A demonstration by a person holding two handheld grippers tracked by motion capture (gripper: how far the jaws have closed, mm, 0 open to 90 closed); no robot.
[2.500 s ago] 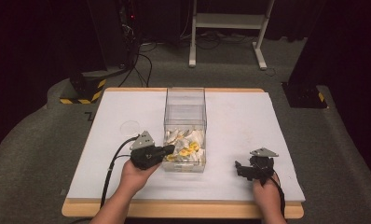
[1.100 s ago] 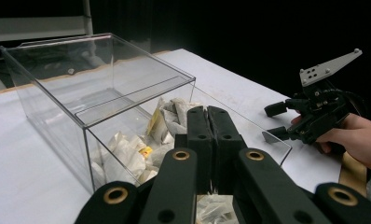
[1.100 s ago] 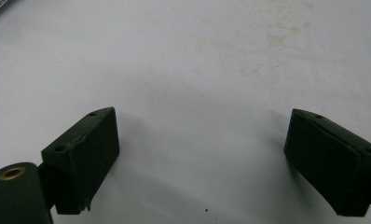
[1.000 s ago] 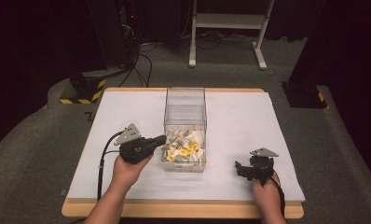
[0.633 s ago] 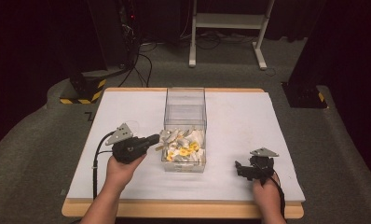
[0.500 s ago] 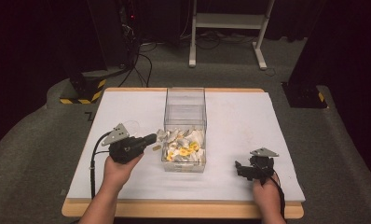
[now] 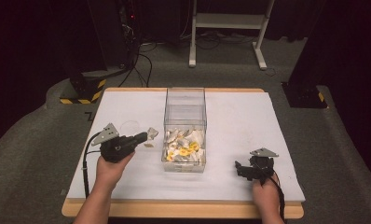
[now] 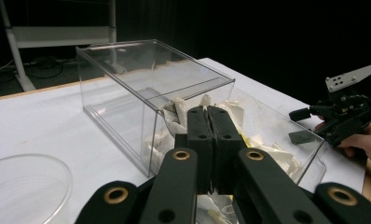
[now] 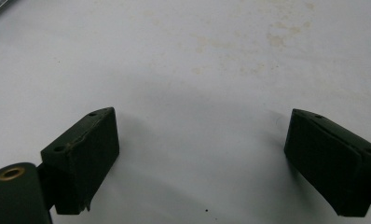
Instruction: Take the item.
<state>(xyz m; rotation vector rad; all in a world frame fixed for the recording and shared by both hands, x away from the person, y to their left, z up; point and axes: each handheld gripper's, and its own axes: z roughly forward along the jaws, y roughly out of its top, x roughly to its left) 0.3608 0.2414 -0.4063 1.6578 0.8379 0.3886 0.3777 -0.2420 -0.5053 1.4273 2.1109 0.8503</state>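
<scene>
A clear plastic box (image 7: 184,106) stands mid-table, its near half heaped with white sachets with yellow tags (image 7: 183,147). My left gripper (image 7: 146,136) hovers just left of the box, shut on one white sachet (image 7: 152,133) whose small tag (image 7: 148,145) dangles below. In the left gripper view the jaws (image 8: 208,140) are pressed together, with crumpled white paper (image 8: 216,205) under them and the box (image 8: 127,84) behind. My right gripper (image 7: 240,169) rests low at the table's front right, open; its jaws (image 9: 197,158) stand wide apart over bare white tabletop.
A clear round dish (image 7: 130,127) lies on the white table (image 7: 249,121) just behind the left gripper, seen at lower left (image 8: 25,186) in the left gripper view. The right gripper (image 8: 301,126) shows beyond the box there. Dark floor, cables and a white frame (image 7: 228,21) lie behind.
My left gripper has drawn back leftward from over the box's heap, carrying a sachet out with it. The right gripper has stayed put.
</scene>
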